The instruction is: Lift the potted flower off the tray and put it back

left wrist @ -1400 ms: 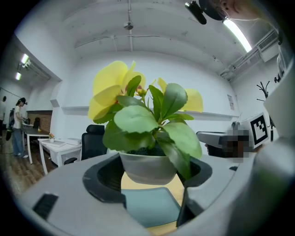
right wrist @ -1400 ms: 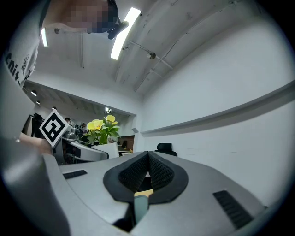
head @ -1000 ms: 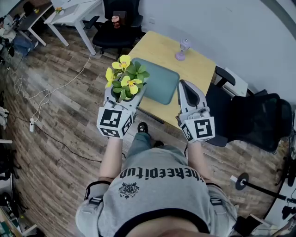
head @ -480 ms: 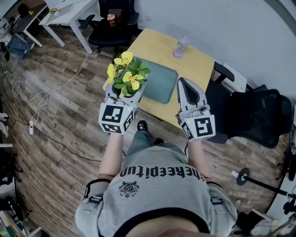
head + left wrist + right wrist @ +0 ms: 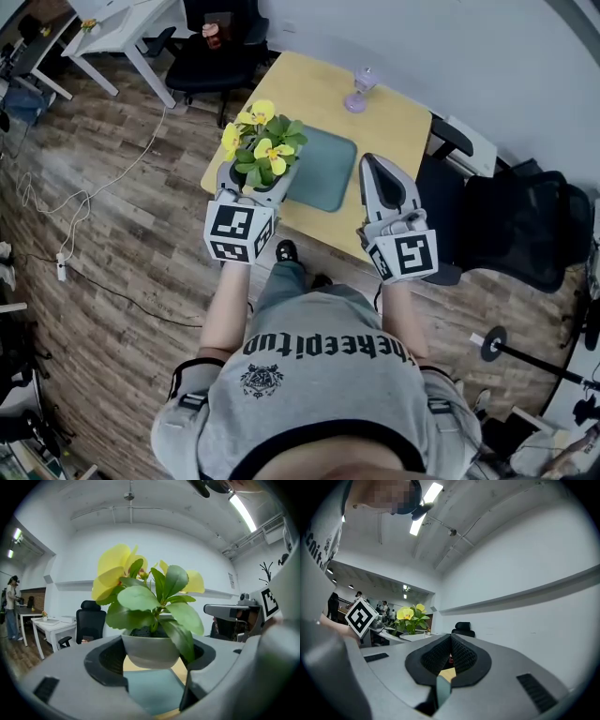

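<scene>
The potted flower (image 5: 262,153), yellow blooms and green leaves in a grey pot (image 5: 151,650), hangs in the air above the table's left corner, with my left gripper (image 5: 253,190) shut on the pot. The left gripper view shows the pot wedged between both jaws, with the teal tray (image 5: 152,690) below. The tray (image 5: 323,169) lies on the yellow table (image 5: 403,127), just right of the pot. My right gripper (image 5: 380,178) is shut and holds nothing. It hovers over the table's near right edge, beside the tray. From the right gripper view the flower (image 5: 411,616) appears at the left.
A purple hourglass-shaped object (image 5: 357,92) stands at the table's far edge. Black office chairs stand beyond the table (image 5: 216,52) and at its right (image 5: 511,225). Cables (image 5: 89,202) run across the wooden floor at the left. A white desk (image 5: 112,23) is far left.
My left gripper has carried the potted flower to the right, nearer the tray. The right gripper has hardly moved.
</scene>
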`<state>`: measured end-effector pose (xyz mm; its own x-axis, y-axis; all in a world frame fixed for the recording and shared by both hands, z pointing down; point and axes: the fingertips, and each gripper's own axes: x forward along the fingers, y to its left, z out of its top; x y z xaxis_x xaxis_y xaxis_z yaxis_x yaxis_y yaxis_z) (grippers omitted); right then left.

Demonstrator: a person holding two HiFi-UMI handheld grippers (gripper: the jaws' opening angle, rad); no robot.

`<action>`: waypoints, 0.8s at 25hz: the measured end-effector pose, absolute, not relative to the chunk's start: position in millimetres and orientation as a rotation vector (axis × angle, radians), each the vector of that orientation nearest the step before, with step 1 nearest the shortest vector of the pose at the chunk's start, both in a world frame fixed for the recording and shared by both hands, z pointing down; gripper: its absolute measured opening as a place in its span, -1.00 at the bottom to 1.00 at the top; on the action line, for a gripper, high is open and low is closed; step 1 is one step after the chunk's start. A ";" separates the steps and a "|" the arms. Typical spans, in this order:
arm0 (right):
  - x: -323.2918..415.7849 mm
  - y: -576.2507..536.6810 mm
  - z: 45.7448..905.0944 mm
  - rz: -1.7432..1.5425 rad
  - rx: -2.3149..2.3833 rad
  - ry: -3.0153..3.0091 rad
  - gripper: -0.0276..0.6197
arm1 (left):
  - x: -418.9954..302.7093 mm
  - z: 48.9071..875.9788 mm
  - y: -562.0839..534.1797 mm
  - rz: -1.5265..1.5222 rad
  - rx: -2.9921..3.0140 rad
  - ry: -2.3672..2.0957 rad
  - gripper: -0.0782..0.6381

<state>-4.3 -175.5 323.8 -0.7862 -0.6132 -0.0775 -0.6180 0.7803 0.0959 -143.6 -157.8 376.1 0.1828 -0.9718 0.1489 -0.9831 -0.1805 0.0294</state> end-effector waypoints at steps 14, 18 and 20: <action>-16.9 -216.3 345.7 0.127 -1.108 2.938 -0.91 | -152.9 432.5 -213.2 0.271 2.321 -1.809 0.18; -17.7 -227.7 350.5 0.113 -1.145 2.937 -0.91 | -154.4 451.1 -228.3 0.308 2.315 -1.768 0.18; -18.4 -232.1 352.6 0.108 -1.162 2.937 -0.91 | -155.0 460.9 -234.4 0.324 2.312 -1.745 0.18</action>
